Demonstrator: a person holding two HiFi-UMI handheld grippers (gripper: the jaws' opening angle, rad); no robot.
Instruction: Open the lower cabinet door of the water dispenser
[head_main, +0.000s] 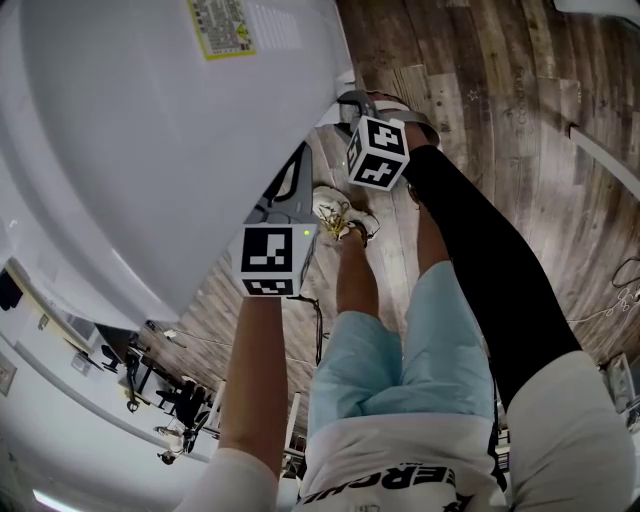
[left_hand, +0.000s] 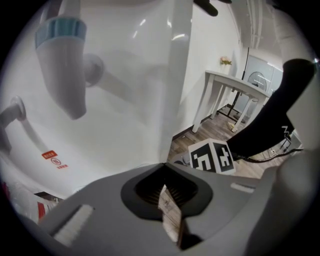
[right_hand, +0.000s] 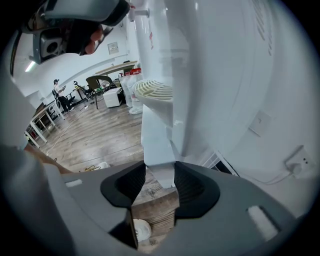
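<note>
The water dispenser (head_main: 150, 130) fills the upper left of the head view as a broad white body, with dark wooden floor (head_main: 500, 90) to its right and below.

The right gripper (right_hand: 160, 170) reaches in at the upper middle of that view, against the dispenser's lower edge. In its own view the jaws stand a little apart around a narrow white panel. This is the lower cabinet door (right_hand: 159, 145), seen edge-on below the round ribbed drip tray (right_hand: 152, 89). Both pads (right_hand: 181, 182) seem to press on the panel's faces, though the contact is hard to read at this angle.

The left gripper (left_hand: 164, 172) sits at the centre of the head view, just beside the dispenser's side. It is clenched on nothing, and only a thin slit of floor shows between its jaws. A blue-capped tap (left_hand: 65, 75) hangs at the upper left of its view. The right gripper's marker cube (left_hand: 212, 156) lies right of centre, and a white table (left_hand: 235, 85) stands further back.

A shoe (head_main: 335, 212) rests on the floor between the two grippers.
</note>
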